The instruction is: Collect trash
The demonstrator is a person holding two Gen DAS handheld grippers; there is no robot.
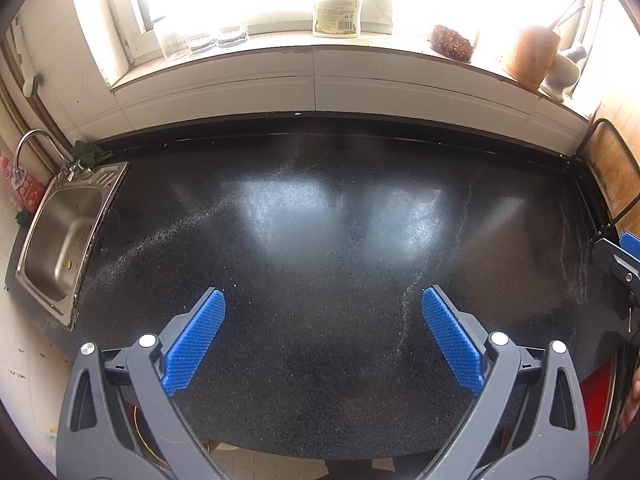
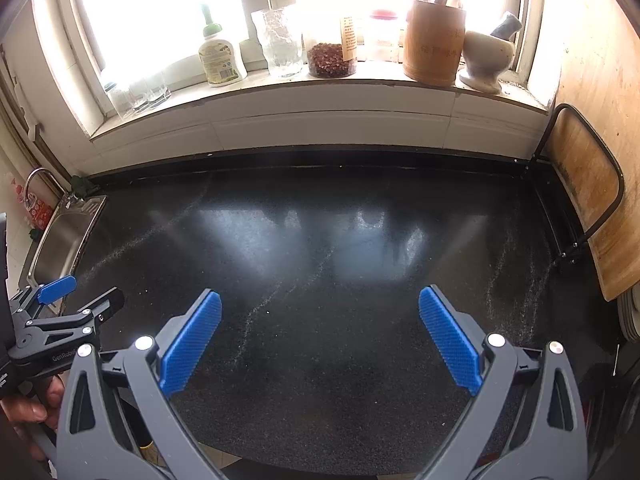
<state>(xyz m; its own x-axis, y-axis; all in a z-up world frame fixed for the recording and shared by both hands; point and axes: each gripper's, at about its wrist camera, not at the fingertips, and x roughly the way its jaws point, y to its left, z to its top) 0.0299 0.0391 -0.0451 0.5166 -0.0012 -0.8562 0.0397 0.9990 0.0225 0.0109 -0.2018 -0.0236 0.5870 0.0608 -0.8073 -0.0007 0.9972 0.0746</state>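
Observation:
No trash shows in either view. My left gripper (image 1: 323,300) hangs open over the near part of the black speckled countertop (image 1: 320,208), with nothing between its blue pads. My right gripper (image 2: 320,300) is open too, above the same countertop (image 2: 320,240), and holds nothing. The left gripper (image 2: 86,294) also shows at the left edge of the right wrist view, jaws apart, held by a hand (image 2: 36,404). A part of the right gripper (image 1: 618,256) shows at the right edge of the left wrist view.
A steel sink (image 1: 64,236) with a faucet (image 1: 32,148) lies at the counter's left end. On the windowsill stand a soap bottle (image 2: 220,56), glasses (image 2: 280,44), a jar of dried goods (image 2: 330,58), a wooden utensil holder (image 2: 434,40) and a mortar (image 2: 486,60). A wooden board (image 2: 592,200) leans at the right.

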